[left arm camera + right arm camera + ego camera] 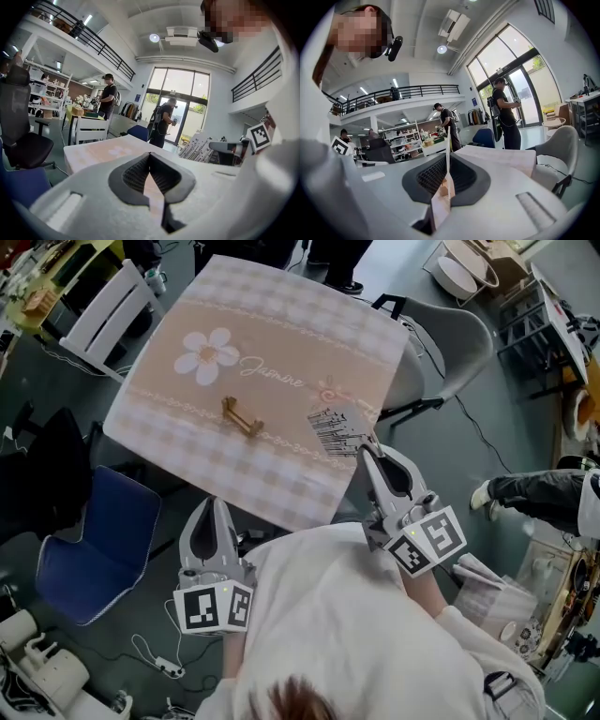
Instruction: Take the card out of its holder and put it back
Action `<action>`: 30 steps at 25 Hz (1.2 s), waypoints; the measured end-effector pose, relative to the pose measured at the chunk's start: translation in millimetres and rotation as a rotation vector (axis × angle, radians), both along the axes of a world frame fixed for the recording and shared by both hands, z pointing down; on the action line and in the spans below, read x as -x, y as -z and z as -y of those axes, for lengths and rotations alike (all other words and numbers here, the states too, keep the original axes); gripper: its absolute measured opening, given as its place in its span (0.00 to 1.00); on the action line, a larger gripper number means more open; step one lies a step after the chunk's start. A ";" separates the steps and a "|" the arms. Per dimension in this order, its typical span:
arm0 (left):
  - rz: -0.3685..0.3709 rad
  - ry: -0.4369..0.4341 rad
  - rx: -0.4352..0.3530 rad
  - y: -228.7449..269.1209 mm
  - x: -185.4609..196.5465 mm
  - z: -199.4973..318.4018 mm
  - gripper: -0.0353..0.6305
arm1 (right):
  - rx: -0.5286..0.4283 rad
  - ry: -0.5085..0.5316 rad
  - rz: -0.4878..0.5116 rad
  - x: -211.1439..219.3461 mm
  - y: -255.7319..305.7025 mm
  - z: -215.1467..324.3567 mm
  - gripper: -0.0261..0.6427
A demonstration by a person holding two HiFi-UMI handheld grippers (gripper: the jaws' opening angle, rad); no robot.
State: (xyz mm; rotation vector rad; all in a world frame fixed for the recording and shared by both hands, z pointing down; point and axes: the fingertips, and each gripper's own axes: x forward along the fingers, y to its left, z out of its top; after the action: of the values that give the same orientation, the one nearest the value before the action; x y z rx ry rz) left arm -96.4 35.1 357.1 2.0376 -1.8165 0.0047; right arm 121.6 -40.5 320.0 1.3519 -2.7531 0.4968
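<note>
A small brass-coloured card holder [242, 416] stands empty on the pink checked tablecloth [187, 442], below the flower print. The white card [335, 429] with black bar print hangs over the table's right corner, apart from the holder. My right gripper [364, 450] is shut on the card's near edge. In the right gripper view the card [447, 147] shows edge-on, upright between the dark pads [461, 176]. My left gripper [213, 504] hovers just off the table's near edge, shut with nothing in it; in the left gripper view its pads [133, 176] meet at the tip.
A blue chair [98, 540] stands left of the table, a white chair [108, 310] at the far left and a grey chair [450, 338] at the far right. A seated person's leg and shoe [506, 490] reach in from the right. A power strip [169, 669] lies on the floor.
</note>
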 end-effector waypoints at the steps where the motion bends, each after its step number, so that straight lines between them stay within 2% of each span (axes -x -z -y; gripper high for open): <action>1: 0.000 -0.003 0.000 0.0 0.0 -0.3 0.06 | 0.003 -0.001 -0.006 -1.4 -1.4 -3.9 0.06; 12: -0.002 -0.003 -0.017 2.8 4.6 -6.0 0.06 | 0.030 -0.036 -0.028 -11.0 -16.5 -21.9 0.06; 18: -0.008 -0.017 -0.015 1.4 3.4 -7.5 0.06 | 0.018 -0.045 -0.091 -17.8 -23.0 -27.6 0.06; 30: -0.024 -0.090 -0.029 4.4 -8.9 -4.1 0.06 | 0.033 -0.038 -0.108 -15.3 -25.1 -31.8 0.06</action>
State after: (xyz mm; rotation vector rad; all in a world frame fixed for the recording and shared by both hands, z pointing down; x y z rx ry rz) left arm -87.5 39.2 352.6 2.1285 -1.7184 -0.0203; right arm 136.8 -8.7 345.1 1.3835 -2.6261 0.4548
